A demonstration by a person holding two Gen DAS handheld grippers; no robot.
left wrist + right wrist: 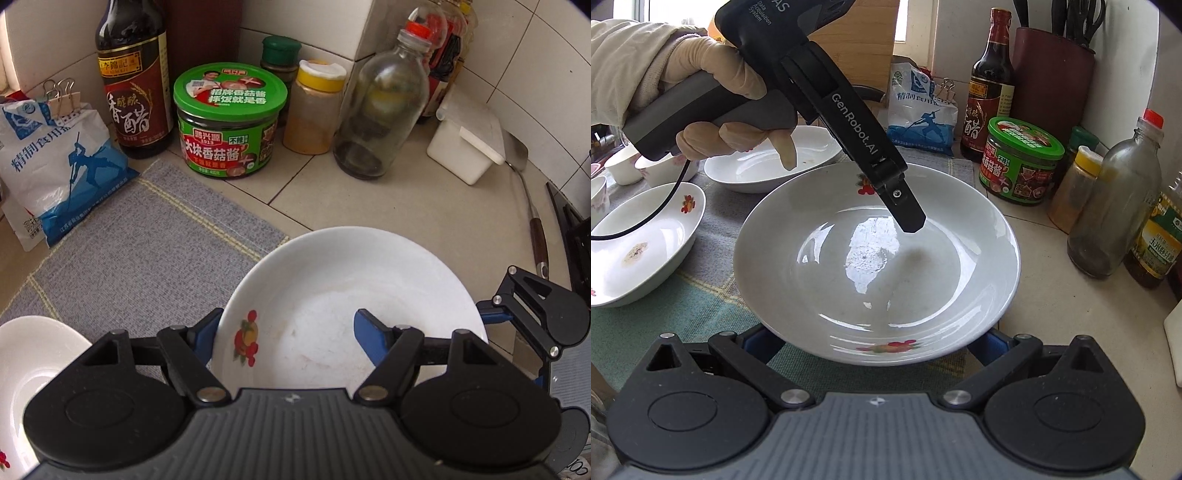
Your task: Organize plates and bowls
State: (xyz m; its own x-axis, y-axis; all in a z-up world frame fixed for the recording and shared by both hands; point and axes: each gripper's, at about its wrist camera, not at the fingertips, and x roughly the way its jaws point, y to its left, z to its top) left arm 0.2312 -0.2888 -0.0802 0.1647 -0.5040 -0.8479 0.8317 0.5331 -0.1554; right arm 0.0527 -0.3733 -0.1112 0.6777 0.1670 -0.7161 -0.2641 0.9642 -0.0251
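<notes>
Right wrist view: the plate (875, 266) is pinched at both edges by the left claw (910, 221) and right claw (875, 347), above the worktop (1052, 295). Two more dishes (642, 251) wait unstacked.

We see a kitchen corner with white wall tiles (524, 55) and a countertop of pale beige tiles (332, 206) with thin dark joints. On it lies a grey cloth mat (147, 236) with yellow stitched lines. Along the wall stand a dark vinegar bottle (133, 85), a green-lidded jar (229, 122), a yellow-capped spice jar (317, 107) and a clear glass bottle (388, 110). A white salt bag (55, 162) leans at the left. Soft daylight falls from the left side.
</notes>
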